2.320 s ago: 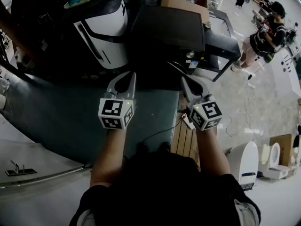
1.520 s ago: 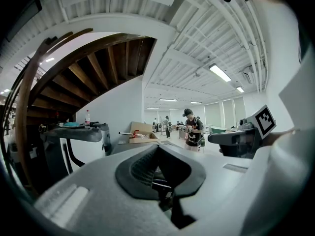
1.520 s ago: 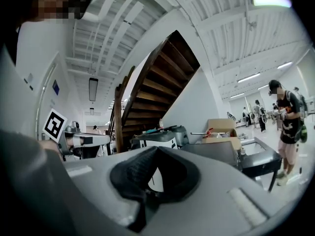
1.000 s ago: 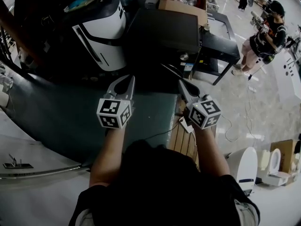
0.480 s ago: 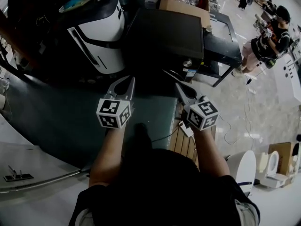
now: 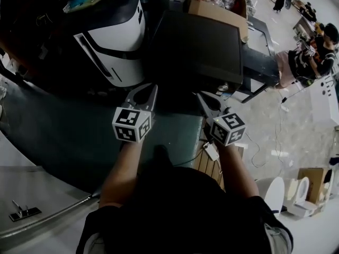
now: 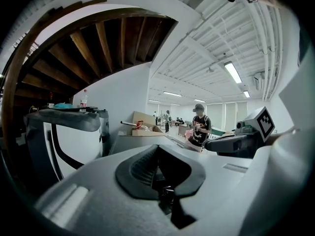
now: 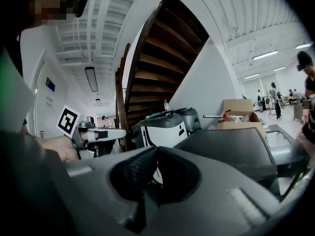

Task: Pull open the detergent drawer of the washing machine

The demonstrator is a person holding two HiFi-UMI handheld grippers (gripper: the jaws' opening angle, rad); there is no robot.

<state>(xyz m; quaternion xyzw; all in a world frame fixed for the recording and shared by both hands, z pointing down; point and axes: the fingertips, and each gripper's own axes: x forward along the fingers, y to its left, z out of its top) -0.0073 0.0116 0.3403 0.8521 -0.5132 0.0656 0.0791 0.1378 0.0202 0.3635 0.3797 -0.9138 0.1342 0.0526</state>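
Observation:
A dark grey flat-topped machine (image 6: 197,45) stands ahead of me; its front and any drawer are hidden from the head view. It also shows as the dark slab (image 8: 231,144) in the right gripper view. My left gripper (image 6: 152,87) is shut and empty, with its tips near the machine's near left corner. My right gripper (image 6: 199,95) is shut and empty too, with its tips at the machine's near edge. In the left gripper view the jaws (image 7: 157,147) meet with nothing between them. In the right gripper view the jaws (image 8: 156,149) do the same.
A white and black appliance (image 6: 114,36) stands left of the dark machine. A cardboard box (image 6: 217,7) sits behind it. Below me lie a green mat (image 6: 69,131), a wooden pallet (image 6: 207,165) and a power strip (image 6: 212,151). A person (image 6: 312,49) stands far right; toilets (image 6: 294,194) at lower right.
Both grippers, still shut, have moved forward with me. The dark machine and the white appliance now lie closer, and the gripper tips reach the dark machine's near edge.

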